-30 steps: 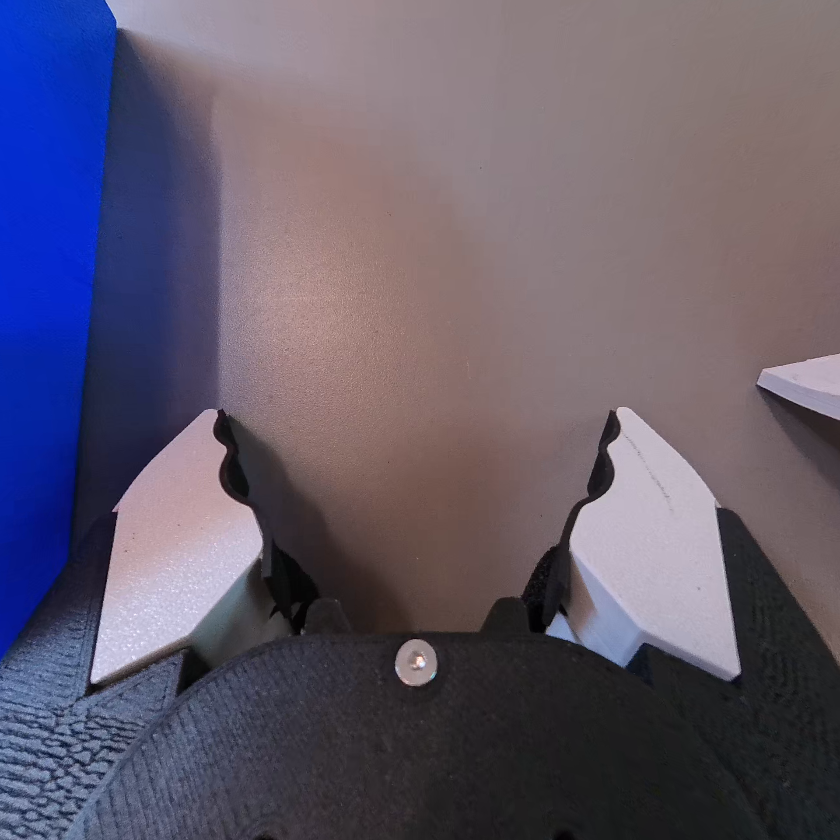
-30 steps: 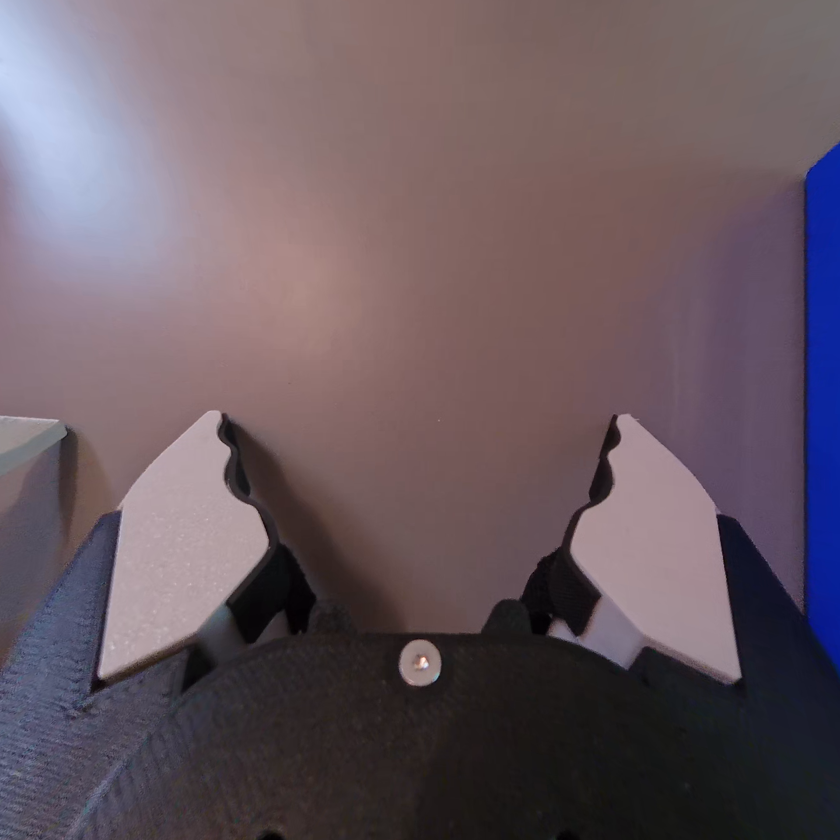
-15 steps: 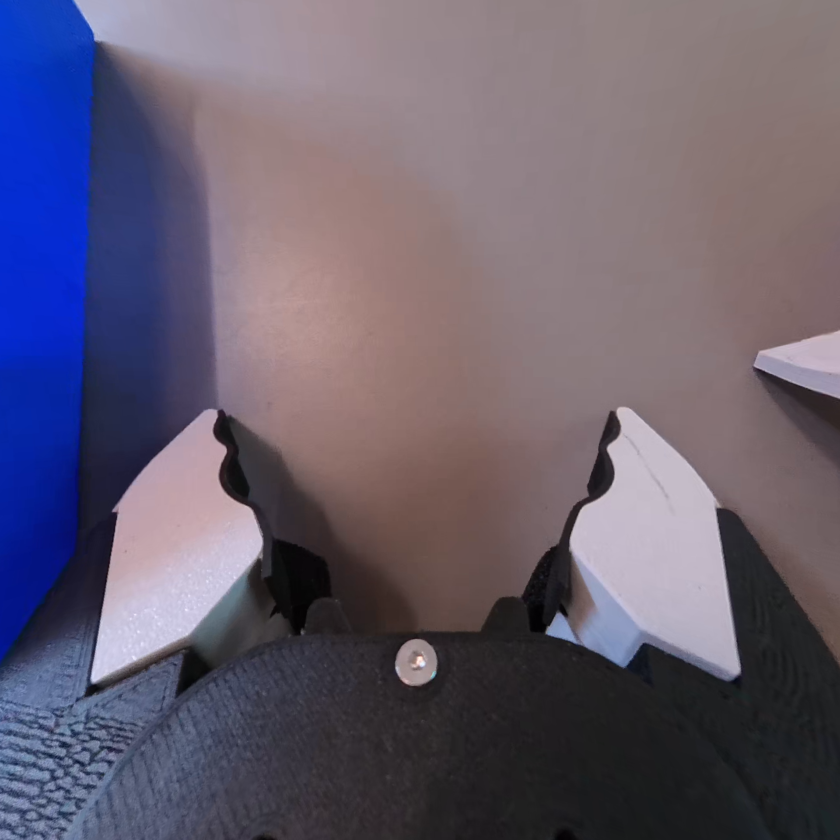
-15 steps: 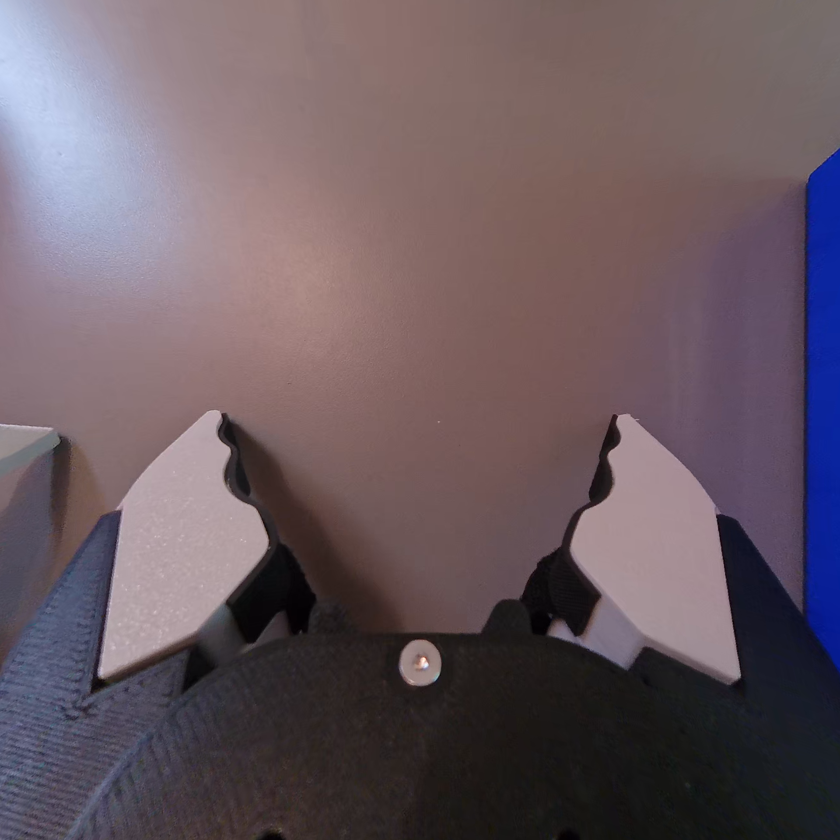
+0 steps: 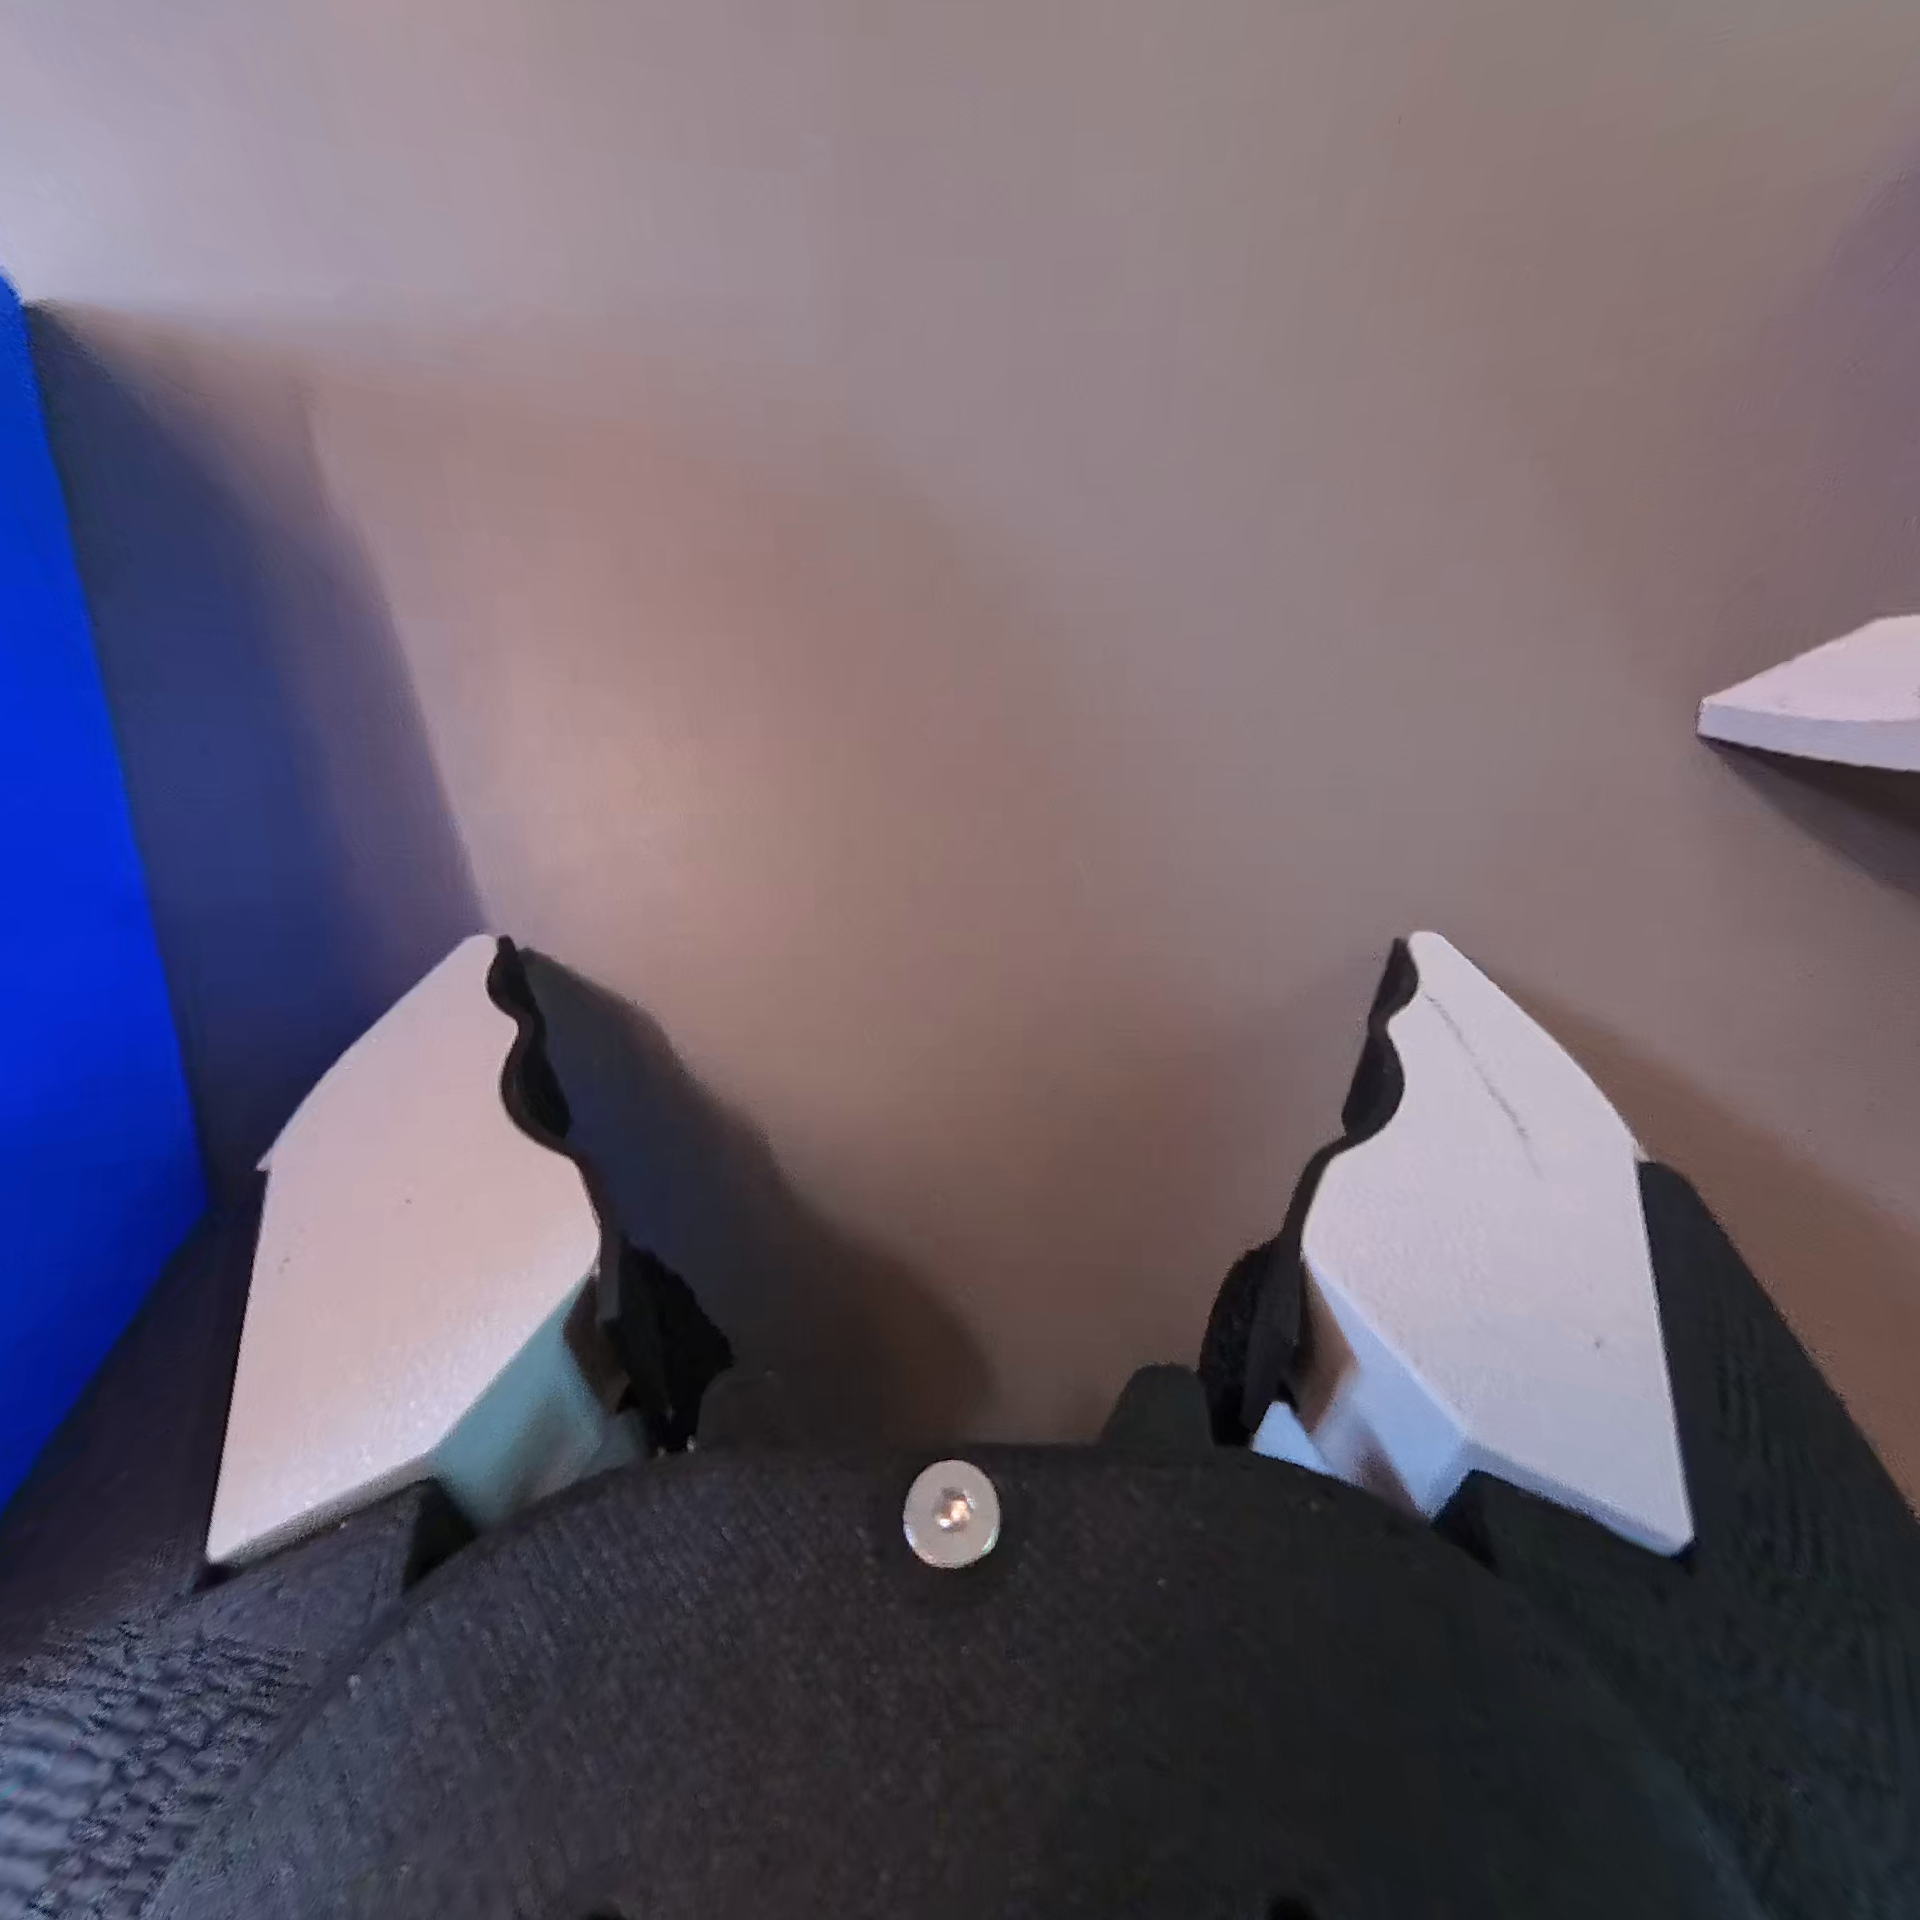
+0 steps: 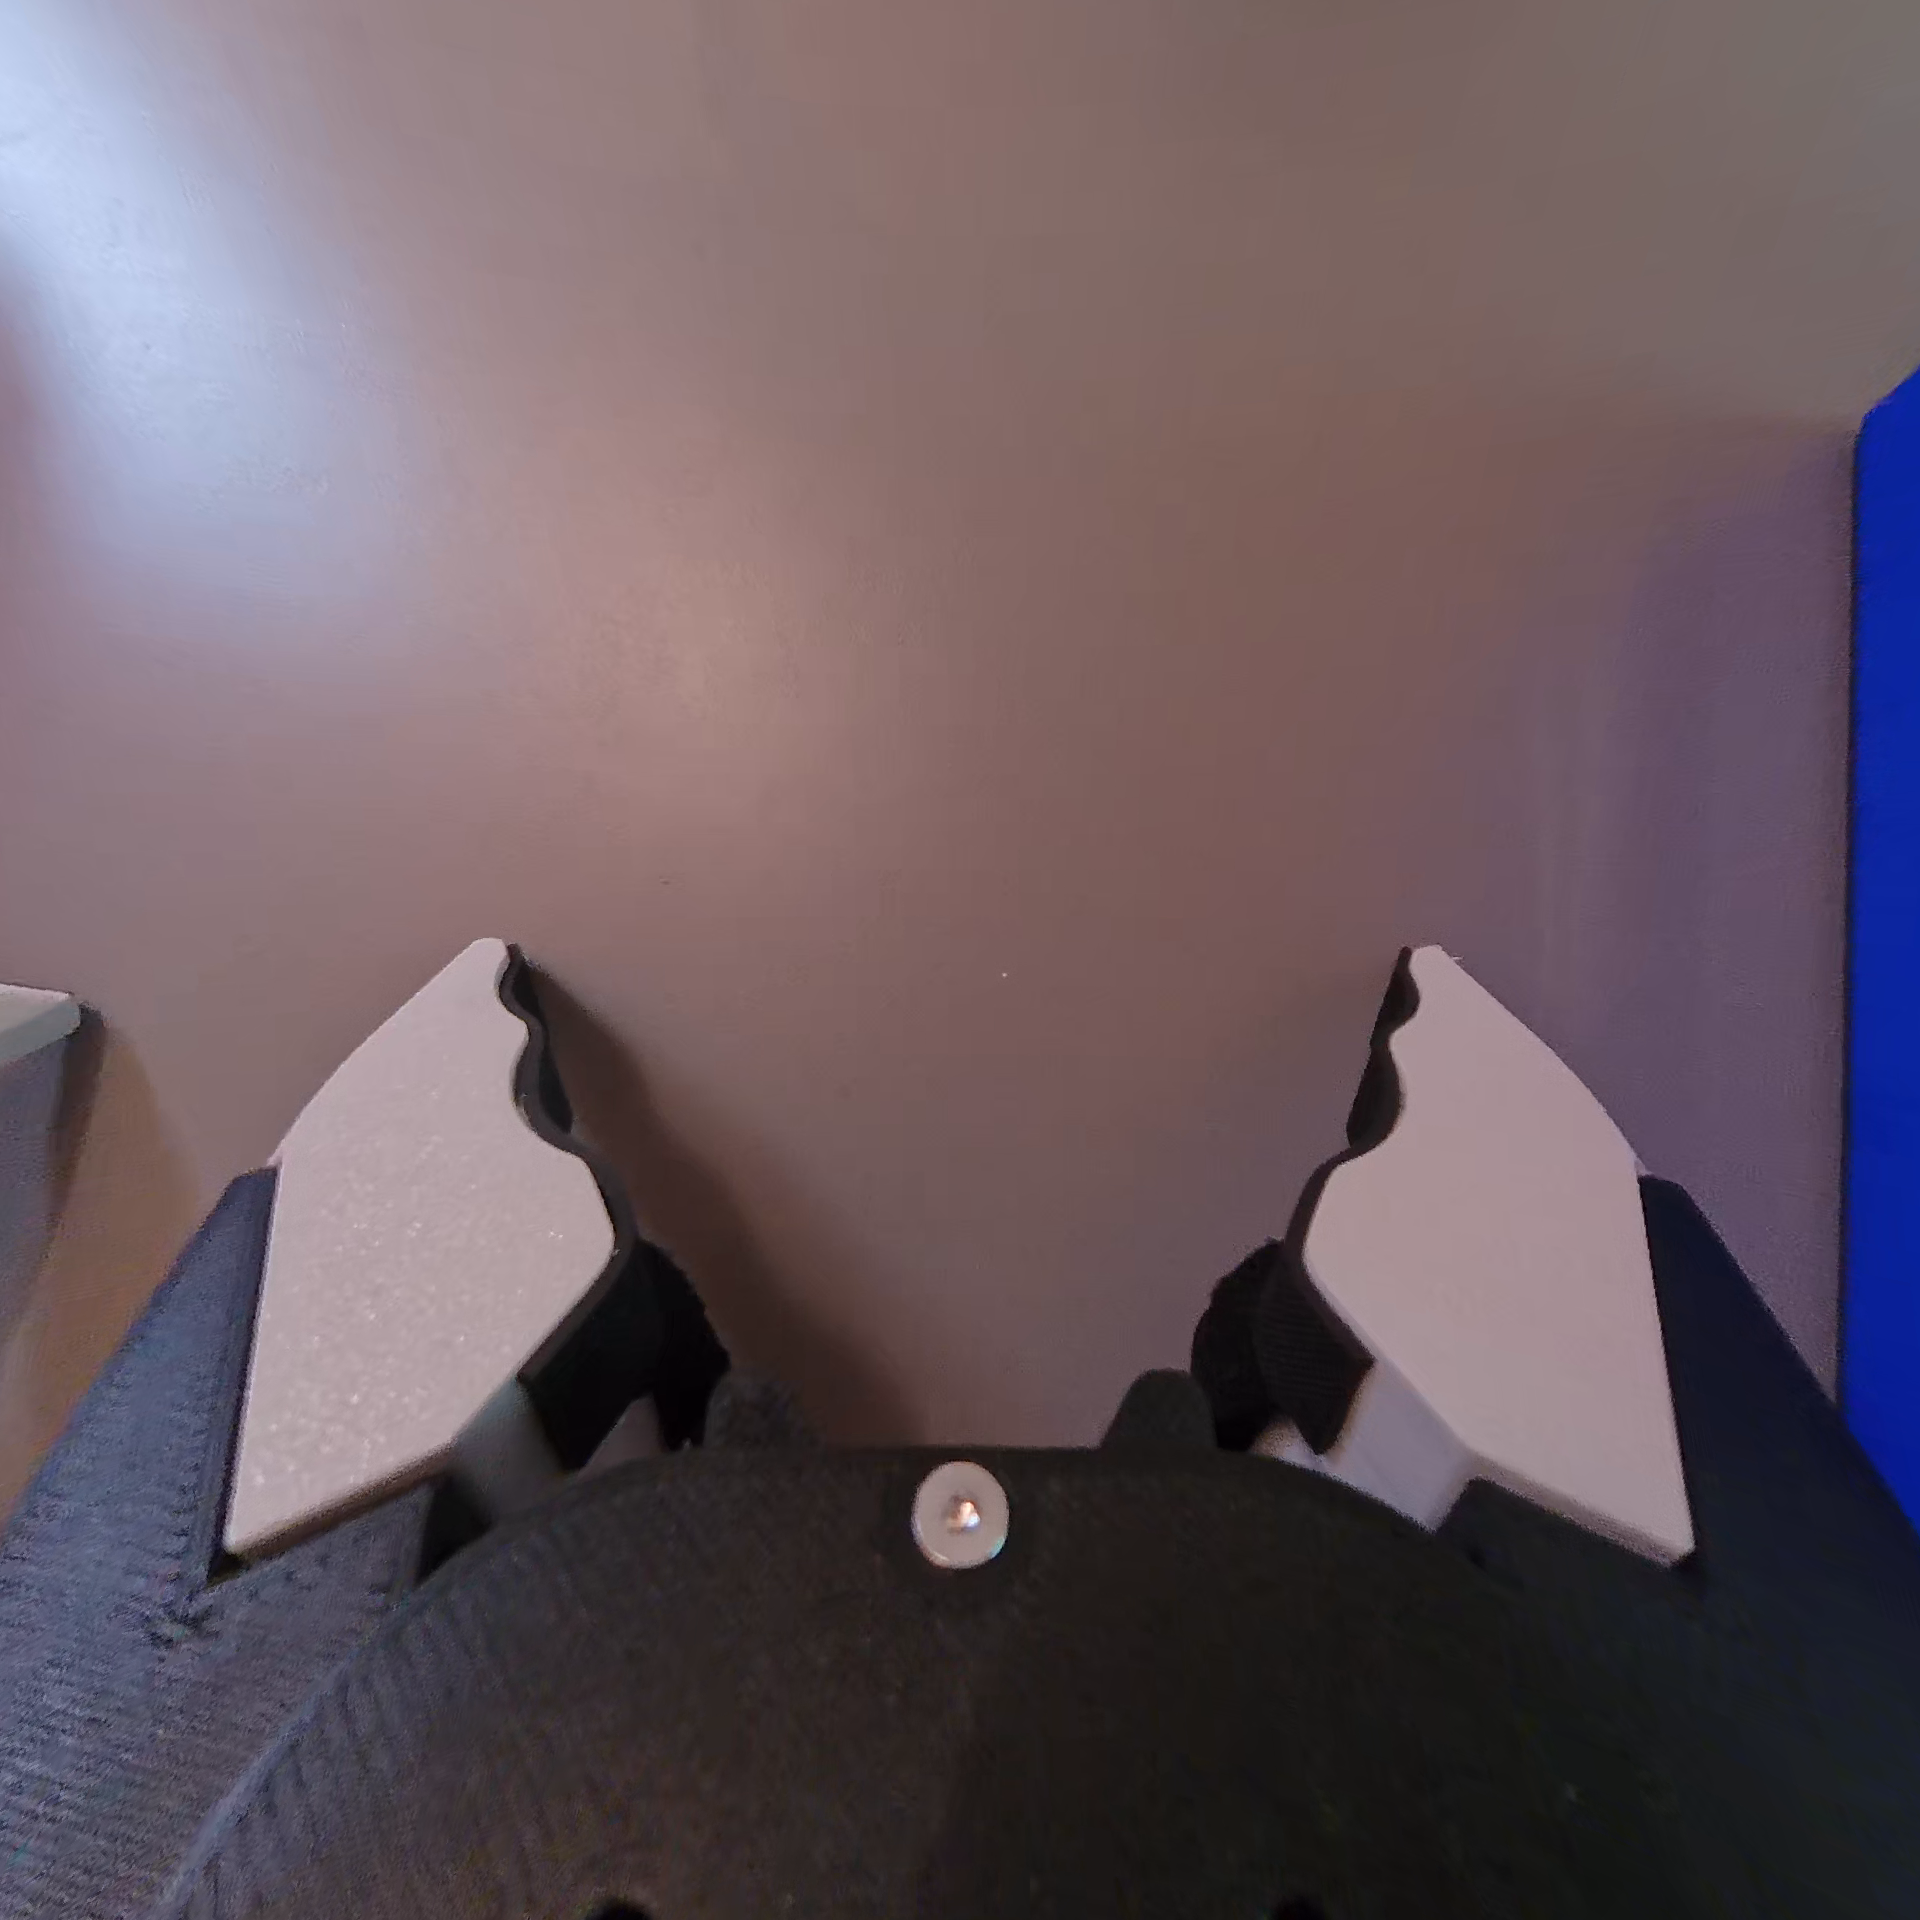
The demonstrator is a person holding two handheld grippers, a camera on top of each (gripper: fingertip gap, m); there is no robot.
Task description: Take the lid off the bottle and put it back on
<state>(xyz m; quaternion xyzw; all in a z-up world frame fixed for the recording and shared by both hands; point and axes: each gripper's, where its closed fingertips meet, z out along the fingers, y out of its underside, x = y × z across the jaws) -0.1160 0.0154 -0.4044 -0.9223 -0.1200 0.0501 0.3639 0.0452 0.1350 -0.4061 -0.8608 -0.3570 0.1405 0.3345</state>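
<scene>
Bottle and lid: neither shows in the left or the right wrist view, so their place, look and count cannot be told.

Hand-held grippers, two. Left hand-held gripper (image 5: 951, 951): two white fingers (image 5: 416, 1247) with black wavy inner pads, spread wide apart, nothing between them; black textured body with one silver screw (image 5: 951, 1525) at its middle. Right hand-held gripper (image 6: 956, 956): same build, two white fingers (image 6: 426, 1278) likewise spread wide and empty; one silver screw (image 6: 959, 1523) on the black body.

Worktop (image 5: 1039, 520), one: plain grey-brown matte surface, filling the ground ahead of both grippers, with soft light patches and the fingers' shadows on it.

Blue panel (image 5: 62, 831), one at the left edge of the left wrist view; blue panel also at the right edge of the right wrist view (image 6: 1886, 831). Whether these are the same piece cannot be told.

White finger tip of the other gripper, one per view: at the right edge of the left wrist view (image 5: 1829, 696), and at the left edge of the right wrist view (image 6: 31, 1013).
</scene>
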